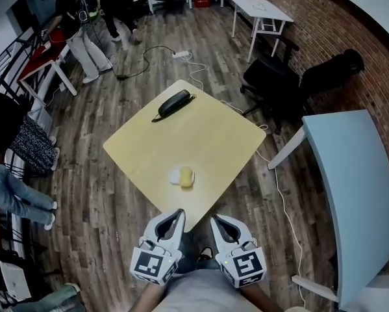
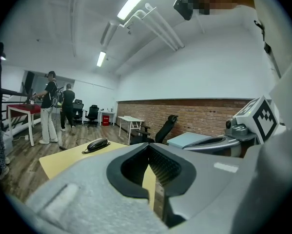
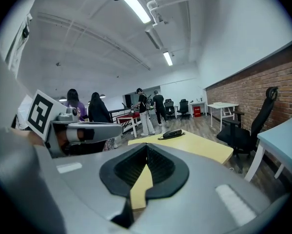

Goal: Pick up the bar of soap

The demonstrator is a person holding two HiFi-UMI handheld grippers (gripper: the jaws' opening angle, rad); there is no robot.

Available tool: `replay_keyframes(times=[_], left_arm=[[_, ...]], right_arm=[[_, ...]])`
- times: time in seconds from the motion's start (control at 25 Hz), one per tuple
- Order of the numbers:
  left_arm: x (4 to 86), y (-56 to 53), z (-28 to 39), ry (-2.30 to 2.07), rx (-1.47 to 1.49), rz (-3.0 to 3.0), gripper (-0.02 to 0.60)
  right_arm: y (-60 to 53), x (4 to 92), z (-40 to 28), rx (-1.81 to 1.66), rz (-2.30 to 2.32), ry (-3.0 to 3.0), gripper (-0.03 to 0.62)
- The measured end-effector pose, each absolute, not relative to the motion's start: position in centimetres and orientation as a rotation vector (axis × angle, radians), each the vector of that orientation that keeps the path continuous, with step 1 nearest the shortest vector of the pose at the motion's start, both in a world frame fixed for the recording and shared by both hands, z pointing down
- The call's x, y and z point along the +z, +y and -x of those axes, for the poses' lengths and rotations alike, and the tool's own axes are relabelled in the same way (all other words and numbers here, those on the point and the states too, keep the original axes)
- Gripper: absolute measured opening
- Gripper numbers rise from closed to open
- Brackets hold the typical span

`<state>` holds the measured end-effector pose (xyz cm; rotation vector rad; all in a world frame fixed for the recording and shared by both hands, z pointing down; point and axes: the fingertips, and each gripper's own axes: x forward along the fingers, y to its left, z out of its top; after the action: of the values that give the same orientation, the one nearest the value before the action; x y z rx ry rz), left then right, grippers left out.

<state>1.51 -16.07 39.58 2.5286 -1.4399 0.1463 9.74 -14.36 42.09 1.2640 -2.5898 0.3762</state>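
The small pale yellow bar of soap (image 1: 186,176), with a white piece touching its left side, lay on the square light-yellow wooden table (image 1: 207,132), near the corner closest to the person and well apart from anything else on the top. It looked light and rigid but probably slick, so a grip across its narrower sides, with the pads low and square to the flat faces, seemed safer than pinching a rounded end, which could squirt out. Whether the white piece was a second bar or a holder could not be told, and it might get nudged or come up with the bar. Both tools were short of the table's near corner. The left gripper (image 1: 178,212) and the right gripper (image 1: 215,219) each had their jaws pressed together with nothing between them, so either would have to spread before closing on the soap. The only other object on the table was a black corded telephone handset (image 1: 173,103) at the far side, out of the way. A black office chair (image 1: 272,83), a light blue table (image 1: 350,187) and a white cable (image 1: 280,197) on the wooden floor stood off to the right.
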Motion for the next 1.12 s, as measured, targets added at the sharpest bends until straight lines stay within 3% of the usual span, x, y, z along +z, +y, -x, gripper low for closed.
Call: replay_keyframes(times=[0.6, 1.12], left_arm=[[44.2, -27.1, 2.8, -1.294, 0.262, -2.559, 0.005], [54.8, -33.1, 2.6, -0.784, 0.518, -2.725, 0.005]], right_arm=[[-23.5, 45.0, -5.6, 0.504, -1.307, -2.494, 0.003], [-27.8, 51.6, -2.2, 0.734, -1.435, -2.305, 0.017]])
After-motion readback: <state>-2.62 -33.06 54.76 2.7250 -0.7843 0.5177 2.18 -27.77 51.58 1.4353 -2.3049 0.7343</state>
